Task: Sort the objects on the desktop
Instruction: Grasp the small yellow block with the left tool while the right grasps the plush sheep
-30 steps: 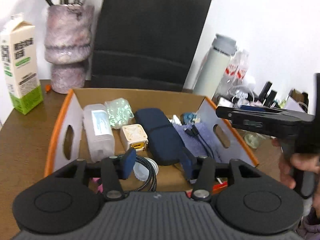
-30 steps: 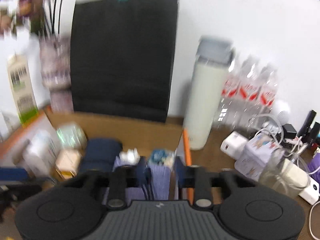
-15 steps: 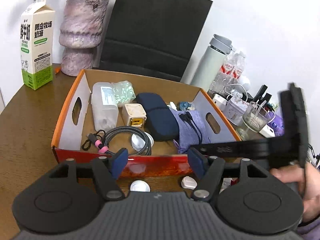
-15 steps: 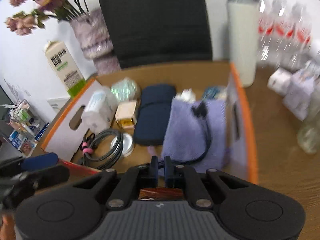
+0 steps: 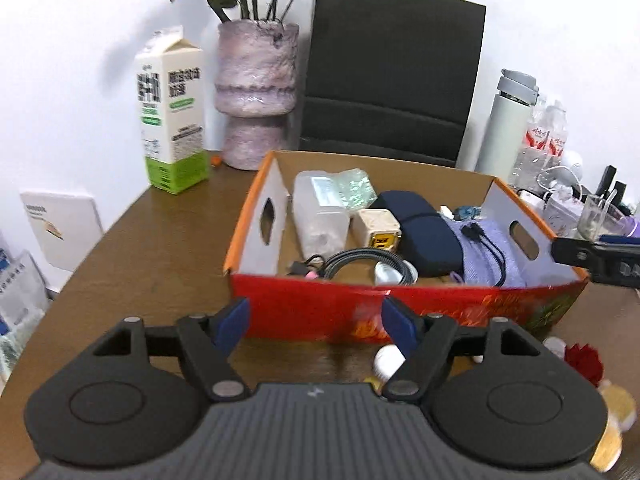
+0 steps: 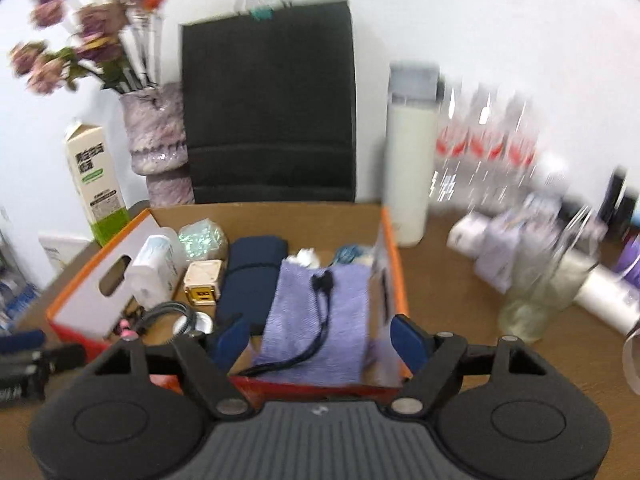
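Observation:
A red and orange cardboard box [image 5: 304, 308] sits on the brown table. It holds a navy case [image 5: 428, 232], a purple pouch [image 5: 488, 252], a cream charger cube [image 5: 378, 230], a coiled black cable [image 5: 360, 264] and a clear plastic box [image 5: 318, 216]. My left gripper [image 5: 314, 326] is open and empty, just in front of the box's near wall. My right gripper [image 6: 320, 338] is open and empty over the box's near right corner, above the purple pouch [image 6: 320, 316]. Small loose items [image 5: 390, 360] lie on the table in front of the box.
A milk carton [image 5: 172, 120], a pink vase [image 5: 256, 96] and a black paper bag [image 5: 392, 76] stand behind the box. A white flask [image 5: 508, 124], water bottles [image 6: 484, 148], a glass [image 6: 536, 292] and cables crowd the right side.
My left gripper has pulled back and to the left, out of the box. My right gripper has opened from shut and swung back over the box's near right corner.

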{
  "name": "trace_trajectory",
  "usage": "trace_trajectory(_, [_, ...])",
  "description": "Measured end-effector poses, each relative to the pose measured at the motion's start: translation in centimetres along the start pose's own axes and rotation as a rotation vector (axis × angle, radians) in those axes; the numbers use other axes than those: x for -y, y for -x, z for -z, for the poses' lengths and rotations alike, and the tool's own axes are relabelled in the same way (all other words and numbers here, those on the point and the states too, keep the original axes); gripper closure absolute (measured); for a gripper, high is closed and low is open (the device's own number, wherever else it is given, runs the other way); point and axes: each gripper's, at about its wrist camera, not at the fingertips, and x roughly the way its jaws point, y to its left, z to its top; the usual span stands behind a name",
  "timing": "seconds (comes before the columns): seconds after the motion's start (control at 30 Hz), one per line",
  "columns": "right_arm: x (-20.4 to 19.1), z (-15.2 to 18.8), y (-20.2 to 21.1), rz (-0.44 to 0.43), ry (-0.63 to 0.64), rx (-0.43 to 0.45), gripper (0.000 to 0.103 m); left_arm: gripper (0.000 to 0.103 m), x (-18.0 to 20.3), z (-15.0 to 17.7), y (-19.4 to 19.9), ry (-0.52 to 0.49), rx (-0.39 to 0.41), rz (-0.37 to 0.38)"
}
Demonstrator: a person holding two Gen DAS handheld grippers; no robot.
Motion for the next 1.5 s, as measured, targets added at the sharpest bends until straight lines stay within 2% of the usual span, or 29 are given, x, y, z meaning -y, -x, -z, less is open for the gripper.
trace_trajectory(0.13, [-1.1,2.8,2.8,0.022,0.064,0.062,0.025,0.028,-0.1,2.1,1.9,-0.016,0.041,-0.036])
trace_trajectory(0.3, [-1.6,7.2,6.2,-0.003,0.036,0.071,0.025,0.028,0.1,5.6,4.1,-0.049,0.042,-0.052])
trace_trajectory(0.53, [-3.0,12.6,10.6,-0.046,0.024,0.045,0.025,0.027,-0.1,10.5,7.3,0.0,-0.01,0.003])
trace_trajectory(0.67, [-3.1,14.7,12.8,-0.094,-0.023,0.041,0.024,0.027,0.2,13.0,9.5,-0.007,-0.036,0.041])
trace_trajectory(0.83, [-3.1,17.0,14.8,-0.094,-0.046,0.032,0.024,0.027,0.4,14.9,12.4,-0.014,-0.037,0.061])
trace_trajectory(0.93, [-3.2,18.0,16.0,-0.096,-0.055,0.009,0.024,0.027,0.9,15.7,14.3,-0.058,-0.051,0.063])
trace_trajectory(1.0, [-3.5,18.6,17.4,-0.126,-0.037,0.023,0.023,0.022,1.0,16.3,15.6,-0.078,-0.045,0.079])
trace_trajectory(1.1, [-3.8,18.9,18.6,-0.129,-0.018,0.038,0.018,0.022,1.2,16.6,16.3,-0.085,-0.038,0.064])
trace_trajectory(1.5, [-2.9,18.3,17.4,-0.097,-0.051,0.043,0.018,0.022,1.1,15.9,13.8,-0.065,-0.061,0.044])
